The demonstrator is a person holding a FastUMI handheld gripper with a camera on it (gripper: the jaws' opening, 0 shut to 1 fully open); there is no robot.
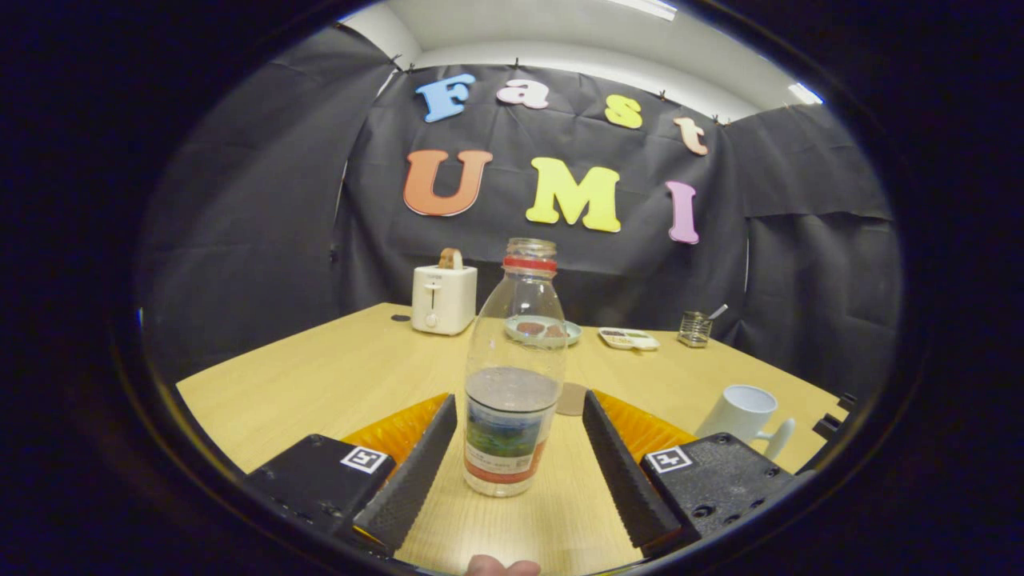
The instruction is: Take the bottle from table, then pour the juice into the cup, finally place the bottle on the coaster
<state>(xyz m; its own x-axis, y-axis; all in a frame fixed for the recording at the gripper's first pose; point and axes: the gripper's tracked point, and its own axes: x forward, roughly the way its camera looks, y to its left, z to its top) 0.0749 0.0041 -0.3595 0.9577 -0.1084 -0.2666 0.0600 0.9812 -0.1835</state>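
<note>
Clear bottle (512, 376) (uncapped) stands upright between the gripper's (518, 404) spread fingers — neither touching it.

Recording booth, black cloth walls (256, 200), wooden table (336, 376), toaster (444, 298)

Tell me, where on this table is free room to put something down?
Bare wood lies left of the clear plastic bottle, before the white toaster. Crowded: teal plate, white tray, glass holder, white mug. The open gripper flanks the bottle.
</note>
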